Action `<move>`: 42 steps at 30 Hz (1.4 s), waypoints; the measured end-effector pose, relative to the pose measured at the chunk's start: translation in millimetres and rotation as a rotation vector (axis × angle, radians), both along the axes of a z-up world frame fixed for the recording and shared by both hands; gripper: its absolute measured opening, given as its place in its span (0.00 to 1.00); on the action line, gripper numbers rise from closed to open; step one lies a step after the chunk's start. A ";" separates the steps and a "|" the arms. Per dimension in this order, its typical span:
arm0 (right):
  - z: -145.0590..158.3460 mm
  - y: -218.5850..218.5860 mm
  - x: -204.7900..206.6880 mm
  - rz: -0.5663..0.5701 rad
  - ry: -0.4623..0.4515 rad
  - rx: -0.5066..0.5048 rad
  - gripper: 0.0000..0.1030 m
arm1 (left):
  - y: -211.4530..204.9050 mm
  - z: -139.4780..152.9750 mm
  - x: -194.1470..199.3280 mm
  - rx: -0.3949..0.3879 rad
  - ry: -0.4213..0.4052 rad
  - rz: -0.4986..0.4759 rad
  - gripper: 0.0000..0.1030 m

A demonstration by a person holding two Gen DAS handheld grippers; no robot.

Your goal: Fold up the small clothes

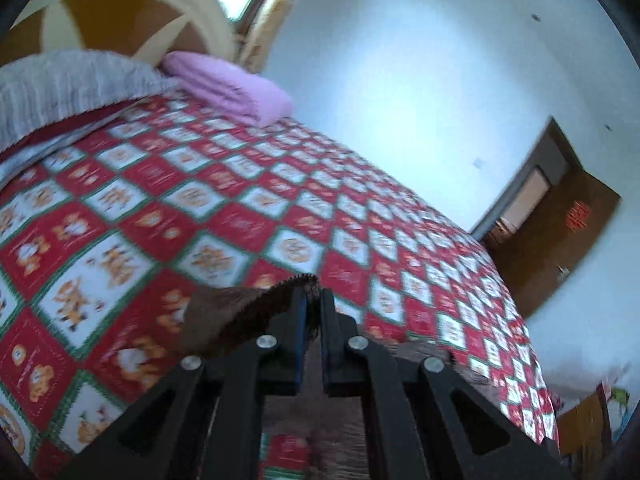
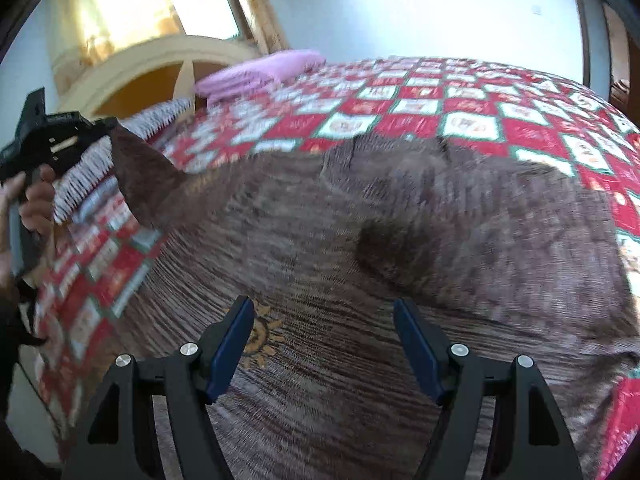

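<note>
I judge I'm at the first fold: one edge of the brown garment (image 2: 360,240) is picked up and the rest lies spread on the checked bedspread (image 2: 460,108), which I'll take as my landmark. The garment covers the near part of the bedspread, with a small sun emblem (image 2: 260,334) close to the near edge, while a folded pink blanket (image 2: 260,72) sits at the far end by the cream headboard (image 2: 160,64). My left gripper (image 1: 314,300) is closed to a narrow slit on a corner of the garment, held up off the bedspread so the cloth drapes down from the jaws (in the right wrist view that lifted flap hangs as a dark triangle at the bedspread's left side). My right gripper (image 2: 324,344) hangs just above the garment with its jaws wide apart and nothing between them; whether the tips touch the cloth I cannot tell. The next move, as I read it, calls for the right gripper to take the matching corner, so both can carry that edge across the garment and lay it flat without bunching.
</note>
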State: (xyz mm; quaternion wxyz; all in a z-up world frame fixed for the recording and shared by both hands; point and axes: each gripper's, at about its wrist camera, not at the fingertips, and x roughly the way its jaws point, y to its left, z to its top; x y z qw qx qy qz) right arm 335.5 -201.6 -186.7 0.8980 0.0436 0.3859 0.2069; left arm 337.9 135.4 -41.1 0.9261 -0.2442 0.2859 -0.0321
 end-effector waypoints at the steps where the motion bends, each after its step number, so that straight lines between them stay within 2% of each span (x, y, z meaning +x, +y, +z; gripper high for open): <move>1: 5.9 -5.4 -5.0 -0.011 -0.016 0.011 0.71 | -10.6 6.3 1.4 0.013 -0.014 -0.020 0.05; 7: 20.2 -33.0 -28.4 -0.074 -0.053 0.054 0.71 | -69.5 26.5 7.5 0.026 -0.056 -0.129 0.05; 12: 16.6 -44.7 -45.1 -0.087 -0.075 0.055 0.72 | -123.9 24.4 9.4 0.007 -0.056 -0.219 0.05; 15: 10.3 -52.9 -46.2 -0.100 -0.078 0.057 0.72 | -165.6 10.3 10.7 0.019 -0.034 -0.279 0.05; 19: -10.8 -65.1 -38.1 -0.132 -0.011 0.114 0.72 | -228.9 -28.5 13.9 0.113 0.022 -0.337 0.05; 20: -15.4 -68.3 -35.6 -0.137 0.016 0.135 0.72 | -243.2 -41.2 14.0 0.146 0.052 -0.347 0.06; 23: -17.4 -80.6 -34.4 -0.162 0.021 0.204 0.73 | -270.5 -68.8 11.7 0.222 0.151 -0.395 0.06; 24: -20.1 -82.1 -33.7 -0.162 0.032 0.215 0.73 | -273.6 -73.5 9.6 0.234 0.174 -0.414 0.09; 26: -22.2 -82.6 -31.8 -0.157 0.046 0.225 0.74 | -270.3 -73.9 -0.6 0.245 0.167 -0.437 0.10; 28: -22.2 -81.2 -32.3 -0.152 0.046 0.223 0.75 | -255.0 -66.8 -8.7 0.273 0.129 -0.427 0.18; 30: -21.8 -78.0 -32.0 -0.145 0.046 0.217 0.76 | -234.5 -60.7 -10.9 0.320 0.096 -0.376 0.50; 32: -21.8 -76.5 -32.0 -0.144 0.048 0.216 0.76 | -201.8 -57.9 -7.4 0.385 0.065 -0.277 0.61; 33: -21.8 -77.0 -31.4 -0.144 0.049 0.218 0.76 | -187.2 -58.7 -5.1 0.408 0.060 -0.239 0.62; 35: -23.0 -77.9 -31.2 -0.143 0.052 0.224 0.77 | -154.2 -66.0 3.3 0.514 0.075 -0.134 0.62; 37: -23.4 -80.4 -31.7 -0.145 0.047 0.238 0.77 | -130.3 -80.3 11.9 0.597 0.123 -0.078 0.65; 39: -20.6 -81.1 -34.8 -0.166 0.026 0.227 0.77 | -115.5 -101.8 21.6 0.667 0.223 -0.065 0.66; 40: -15.1 -78.6 -38.4 -0.182 0.004 0.192 0.77 | -108.4 -113.7 22.6 0.678 0.266 -0.067 0.66; 42: -5.3 -66.3 -37.9 -0.171 0.007 0.131 0.77 | -102.8 -126.9 20.3 0.686 0.296 -0.087 0.68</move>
